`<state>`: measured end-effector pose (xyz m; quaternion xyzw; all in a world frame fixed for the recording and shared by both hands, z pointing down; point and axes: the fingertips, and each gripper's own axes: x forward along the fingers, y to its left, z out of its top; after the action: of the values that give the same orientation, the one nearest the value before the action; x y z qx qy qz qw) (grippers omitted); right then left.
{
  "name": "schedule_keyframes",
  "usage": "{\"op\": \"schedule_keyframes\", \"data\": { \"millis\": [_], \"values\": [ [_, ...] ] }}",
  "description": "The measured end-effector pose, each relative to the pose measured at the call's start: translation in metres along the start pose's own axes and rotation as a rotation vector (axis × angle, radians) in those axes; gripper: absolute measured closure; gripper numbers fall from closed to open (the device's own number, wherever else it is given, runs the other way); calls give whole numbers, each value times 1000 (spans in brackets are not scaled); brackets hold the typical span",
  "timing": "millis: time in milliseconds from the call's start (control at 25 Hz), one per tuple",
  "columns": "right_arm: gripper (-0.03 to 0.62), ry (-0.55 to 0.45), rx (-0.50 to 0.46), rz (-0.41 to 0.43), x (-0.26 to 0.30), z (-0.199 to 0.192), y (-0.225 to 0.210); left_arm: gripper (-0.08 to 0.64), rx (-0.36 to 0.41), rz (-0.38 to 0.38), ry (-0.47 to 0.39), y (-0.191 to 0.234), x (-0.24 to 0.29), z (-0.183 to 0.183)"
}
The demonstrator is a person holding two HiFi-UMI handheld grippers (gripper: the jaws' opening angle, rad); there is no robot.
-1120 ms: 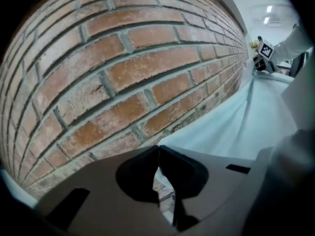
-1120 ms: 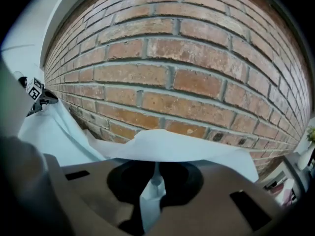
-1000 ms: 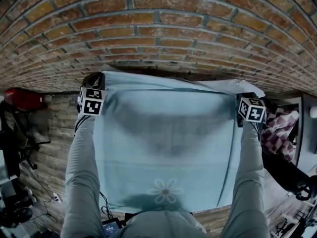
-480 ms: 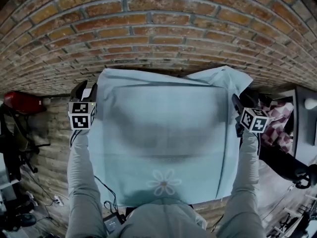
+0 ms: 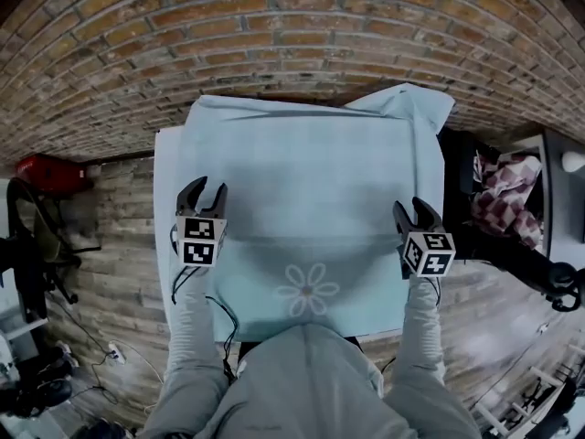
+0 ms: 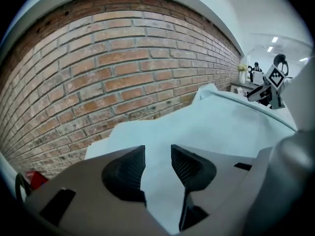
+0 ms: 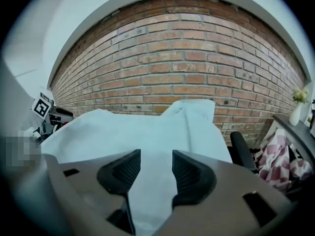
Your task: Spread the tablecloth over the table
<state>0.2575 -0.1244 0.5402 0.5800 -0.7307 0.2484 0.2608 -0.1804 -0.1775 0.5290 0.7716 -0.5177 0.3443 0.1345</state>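
A pale blue tablecloth (image 5: 302,190) with a flower print lies flat over the table (image 5: 165,181). Its far right corner (image 5: 411,106) is bunched up against the wall. My left gripper (image 5: 203,190) hovers over the cloth's left edge and my right gripper (image 5: 411,210) over its right edge, both near the front. Both sets of jaws have just been opening and stand open with nothing gripped. In the left gripper view the left gripper (image 6: 158,157) shows cloth (image 6: 221,127) lying below the gap. In the right gripper view the right gripper (image 7: 156,165) shows the cloth (image 7: 128,129) the same way.
A brick wall (image 5: 274,53) runs close behind the table. A black chair (image 5: 460,167) with a checked cloth (image 5: 507,186) stands to the right. A red object (image 5: 44,167) and another chair sit at the left. Cables (image 5: 206,318) hang at the front.
Both grippers let go of the cloth's far corners and drew back toward the person along its sides. The cloth dropped flat onto the table.
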Motion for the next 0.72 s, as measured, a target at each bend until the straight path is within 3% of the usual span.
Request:
{"op": "schedule_keyframes", "data": {
  "millis": [280,360,520,720],
  "values": [
    [388,44,-3,-91,-2,-52,32,391,1,-89,87,-53,-1,-48],
    [341,57,3,-114,2,-62,27,391,1,-113,109,-66,3,-58],
    [295,25,20,-141,3,-69,12,431,-17,-121,80,-82,7,-57],
    [276,15,27,-145,4,-67,-5,432,-31,-145,84,-92,12,-51]
  ]
}}
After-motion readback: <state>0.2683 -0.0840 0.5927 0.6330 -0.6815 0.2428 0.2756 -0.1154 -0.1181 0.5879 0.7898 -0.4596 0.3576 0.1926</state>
